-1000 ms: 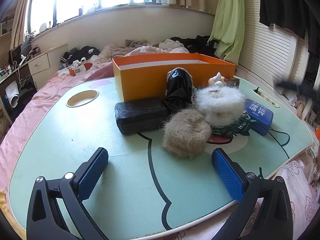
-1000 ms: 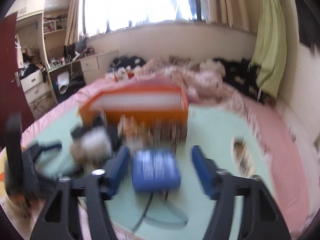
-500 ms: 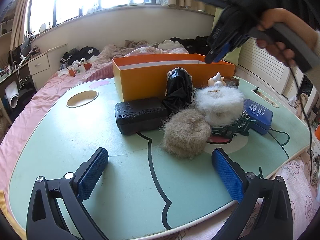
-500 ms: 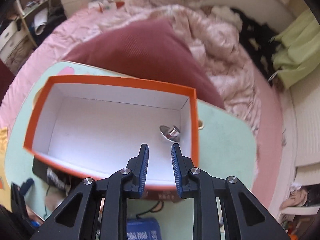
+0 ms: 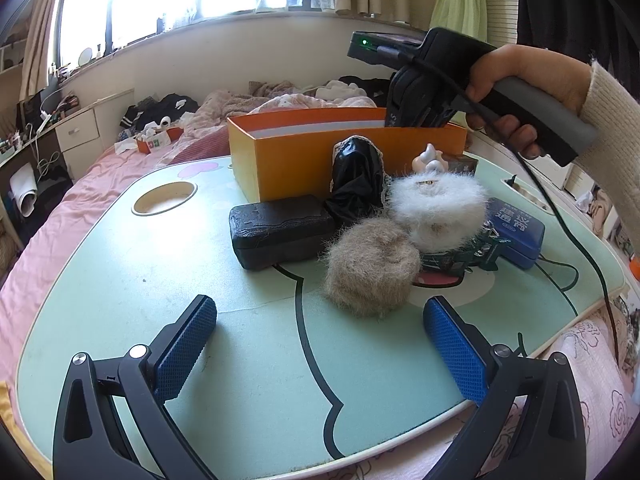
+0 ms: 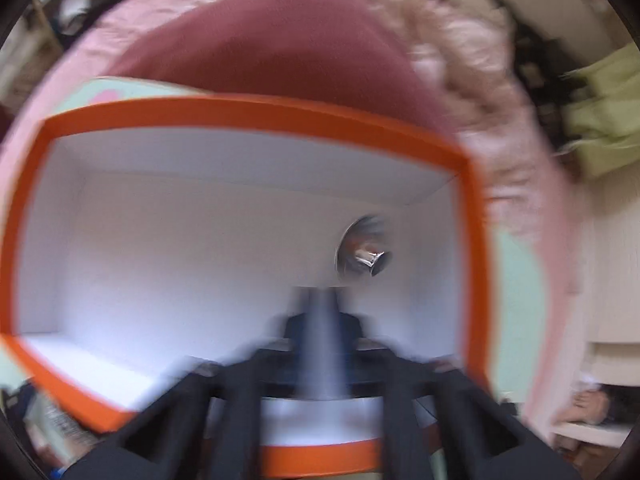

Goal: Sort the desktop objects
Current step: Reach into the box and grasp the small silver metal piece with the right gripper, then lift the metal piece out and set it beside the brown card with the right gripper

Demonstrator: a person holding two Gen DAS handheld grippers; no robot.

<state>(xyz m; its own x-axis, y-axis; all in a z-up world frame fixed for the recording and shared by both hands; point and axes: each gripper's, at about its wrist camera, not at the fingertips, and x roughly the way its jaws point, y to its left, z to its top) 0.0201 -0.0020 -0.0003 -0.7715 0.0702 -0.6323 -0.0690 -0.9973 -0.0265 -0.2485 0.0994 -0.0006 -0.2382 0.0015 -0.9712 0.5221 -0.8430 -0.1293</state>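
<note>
Brown fur ball (image 5: 372, 266): twelve o'clock of our open, empty left gripper (image 5: 320, 338) on the table (image 5: 120, 280); light, soft, squashy; we would pinch mid-body. Right gripper (image 6: 322, 312): closed, empty, over the orange box (image 6: 256, 110).

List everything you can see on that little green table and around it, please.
table: 1, pale green, on the pink bed
box: 1, orange outside, white inside, at the table's far side
metal piece: 1, silver, inside the box
case: 1, black, before the box
black bag: 1, against the box
fur balls: 2, one tan, one white, mid-table
figurine: 1, white, behind the white ball
tin: 1, blue, right side
green item: 1, under the white ball
left claw: open, over the near table edge
right claw: shut, empty, over the box
hand: 1, gripping the right claw's handle
</note>
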